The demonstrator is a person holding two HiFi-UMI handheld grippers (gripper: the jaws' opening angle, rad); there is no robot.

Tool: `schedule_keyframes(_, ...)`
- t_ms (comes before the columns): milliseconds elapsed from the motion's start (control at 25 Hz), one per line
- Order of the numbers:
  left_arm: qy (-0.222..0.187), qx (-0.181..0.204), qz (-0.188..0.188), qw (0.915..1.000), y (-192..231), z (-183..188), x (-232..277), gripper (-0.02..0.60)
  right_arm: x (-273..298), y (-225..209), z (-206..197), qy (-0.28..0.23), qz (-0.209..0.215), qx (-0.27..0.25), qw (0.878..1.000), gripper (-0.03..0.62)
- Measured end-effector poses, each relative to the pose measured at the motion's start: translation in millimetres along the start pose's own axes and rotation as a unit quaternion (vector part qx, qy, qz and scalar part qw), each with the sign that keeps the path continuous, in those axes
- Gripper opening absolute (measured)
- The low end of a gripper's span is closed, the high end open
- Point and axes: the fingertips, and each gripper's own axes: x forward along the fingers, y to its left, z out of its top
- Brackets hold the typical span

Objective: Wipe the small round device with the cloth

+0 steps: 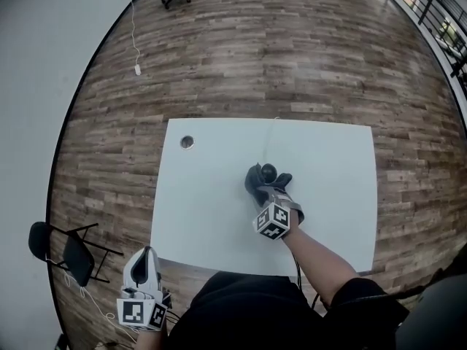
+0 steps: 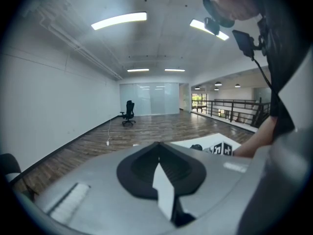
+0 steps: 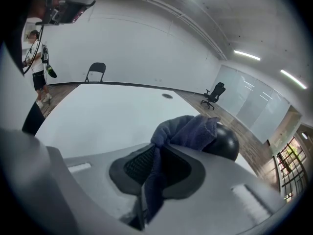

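The right gripper (image 3: 159,150) has its jaws pinched narrow on a fold of the dark blue cloth (image 3: 189,130). The cloth bunches out ahead of the tips. The small round device (image 3: 224,142) sits on the white bench (image 1: 204,217) at about 1 o'clock from those jaws, just past the bunch, which seems to rest against its near side. Being round, it has no long axis to line up with.

The head view adds the left gripper (image 1: 147,254), off the bench at 7 o'clock and well away. Its own view shows its jaws together and empty.
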Motion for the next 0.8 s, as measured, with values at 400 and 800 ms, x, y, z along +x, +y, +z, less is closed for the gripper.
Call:
schedule_keyframes(400,-0.007,0.005,-0.017,0.9998,-3,3,8,0.003,2,10,-2,0.001,0.037,0.024,0.999,0.043)
schedule_keyframes(800,-0.031,-0.008,-0.039,0.9987,-19,4,25,0.003,-105,-113,62,-0.099,-0.129,0.007,0.987,0.043)
